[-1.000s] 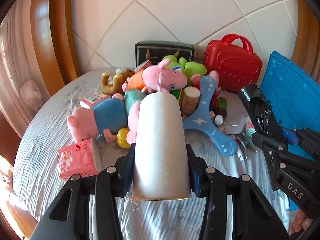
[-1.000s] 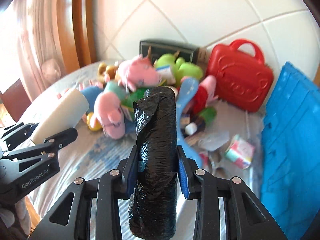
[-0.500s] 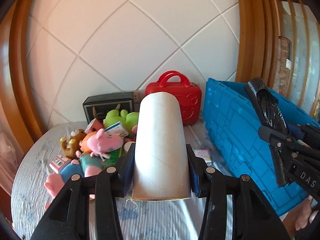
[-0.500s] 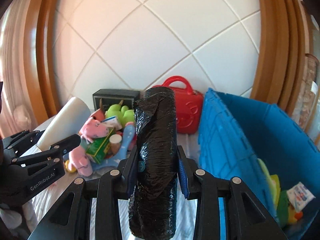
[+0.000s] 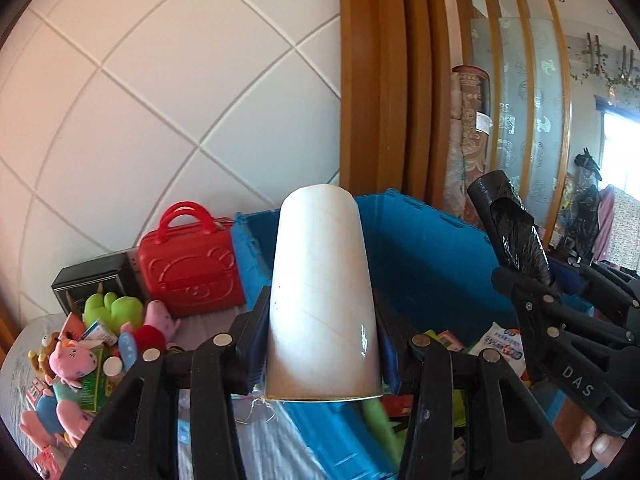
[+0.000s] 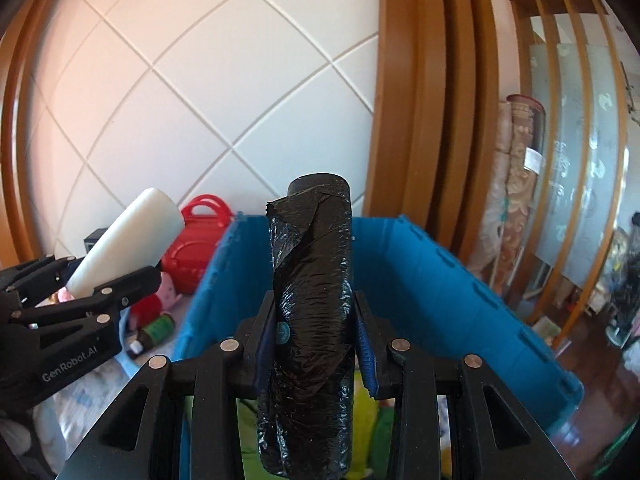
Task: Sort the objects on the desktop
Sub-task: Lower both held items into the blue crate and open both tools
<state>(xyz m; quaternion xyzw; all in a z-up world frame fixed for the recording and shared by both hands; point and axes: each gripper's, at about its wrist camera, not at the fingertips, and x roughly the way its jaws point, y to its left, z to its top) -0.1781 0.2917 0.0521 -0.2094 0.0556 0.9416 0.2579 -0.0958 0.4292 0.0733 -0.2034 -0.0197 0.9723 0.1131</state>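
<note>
left gripper point(image 5: 322, 340): clamped on a white roll point(image 5: 322, 300), which is held upright between the two fingers, over the near wall of the blue bin point(image 5: 432, 256)
right gripper point(image 6: 316, 340): clamped on a black bag roll point(image 6: 310, 320), which is held upright over the bin's open top
blue bin: open, seen from above in both views; packets and green items are seen inside, partly blurred
table point(image 5: 24, 344): a pile of plush toys point(image 5: 68, 364) is seen to the left of the bin
red case point(image 5: 192, 272): stood against the tiled wall point(image 5: 160, 100), just beside the bin's left wall
black box point(image 5: 90, 284): placed left of the red case, behind the toys
small bottle point(image 6: 154, 330): laid on the table near the bin
</note>
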